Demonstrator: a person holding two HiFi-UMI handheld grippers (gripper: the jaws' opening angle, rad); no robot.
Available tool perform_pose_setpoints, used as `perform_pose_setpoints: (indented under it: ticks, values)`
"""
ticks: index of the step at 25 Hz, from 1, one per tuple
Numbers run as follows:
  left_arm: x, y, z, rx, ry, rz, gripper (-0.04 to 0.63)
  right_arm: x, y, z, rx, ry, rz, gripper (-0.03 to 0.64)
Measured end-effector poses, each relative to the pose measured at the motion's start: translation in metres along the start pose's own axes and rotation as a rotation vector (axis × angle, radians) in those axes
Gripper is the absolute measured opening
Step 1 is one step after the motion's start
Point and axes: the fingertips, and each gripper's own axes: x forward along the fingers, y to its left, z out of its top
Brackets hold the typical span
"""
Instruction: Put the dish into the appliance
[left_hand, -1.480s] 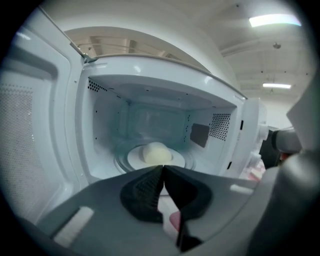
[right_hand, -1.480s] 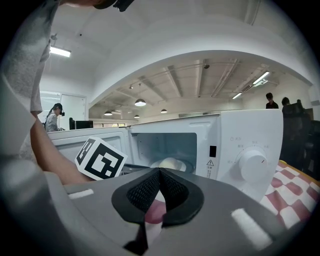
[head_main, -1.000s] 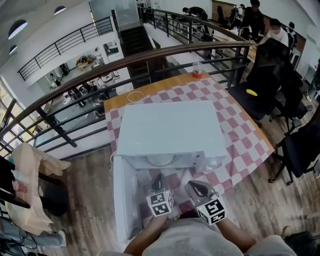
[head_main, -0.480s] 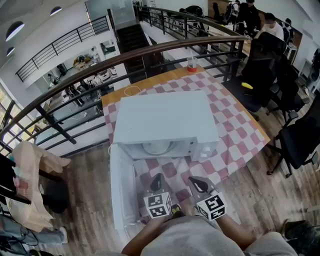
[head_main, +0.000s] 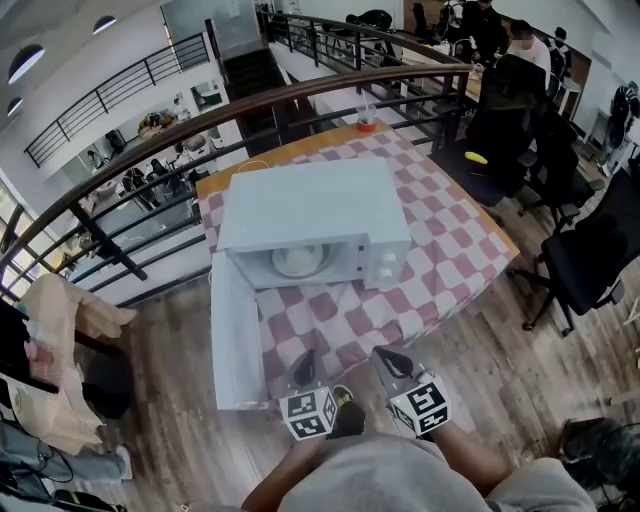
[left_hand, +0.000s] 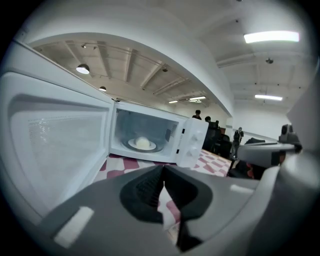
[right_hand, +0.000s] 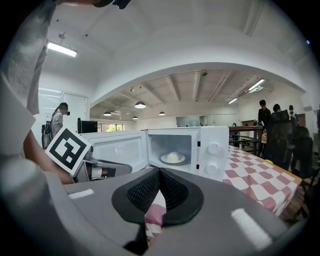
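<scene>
White microwave (head_main: 315, 215) sits on a red-and-white checked cloth (head_main: 450, 250), head view; its door (head_main: 235, 330) stands swung wide to the left and reaches out past the table's near edge; the dish (head_main: 298, 260), pale with a rounded mound on it, lies inside the cavity. Left gripper (head_main: 303, 368) and right gripper (head_main: 392, 362) are side by side near the person's body, at the table's near edge, well apart from the oven mouth; neither carries anything.

Left gripper view: jaws pressed together, nothing between them; dish (left_hand: 142, 143) sits centred on the round tray, clear of the cavity walls; door panel (left_hand: 55, 145) fills the left of the frame, nearer than the oven.

Right gripper view: jaws likewise shut tight on nothing; dish (right_hand: 173, 157) shows through the open mouth, beside the control panel with two knobs (right_hand: 214, 159).

Judgement: placement looks done; the door is the open item.

Risks:
- door juts over the edge near the person; a knock from a body or a gripper could strain the hinge or slide the oven on the cloth;
- closing it with shut jaws means pushing on a smooth panel; the tip may skid off, or a hard push may slam the door and jolt the dish;
- the cloth may creep under a sideways shove, carrying the oven with it;
- left gripper is nearest the door; reaching across with the right invites a clash between the two.
</scene>
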Motion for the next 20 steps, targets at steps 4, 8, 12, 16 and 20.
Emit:
perform_pose_setpoints:
  ticks: [4, 8, 12, 16, 20]
  values:
    - [-0.040, -0.022, -0.011, 0.002, -0.031, -0.031, 0.009, -0.038, 0.021, -0.019, -0.005, 0.001, -0.010, -0.002]
    - [-0.088, -0.035, -0.027, -0.023, -0.059, -0.033, 0.009, -0.075, 0.050, -0.039, -0.054, 0.006, 0.004, -0.002]
    - [-0.141, -0.047, -0.046, -0.028, -0.061, -0.026, 0.009, -0.116, 0.070, -0.044, -0.095, 0.009, 0.009, -0.002]
    - [-0.183, -0.046, -0.062, -0.019, -0.055, -0.002, 0.009, -0.150, 0.091, -0.058, -0.090, 0.018, 0.013, -0.002]
    - [-0.214, -0.049, -0.062, -0.007, -0.062, 0.007, 0.009, -0.171, 0.108, -0.065, -0.068, 0.026, 0.013, -0.002]
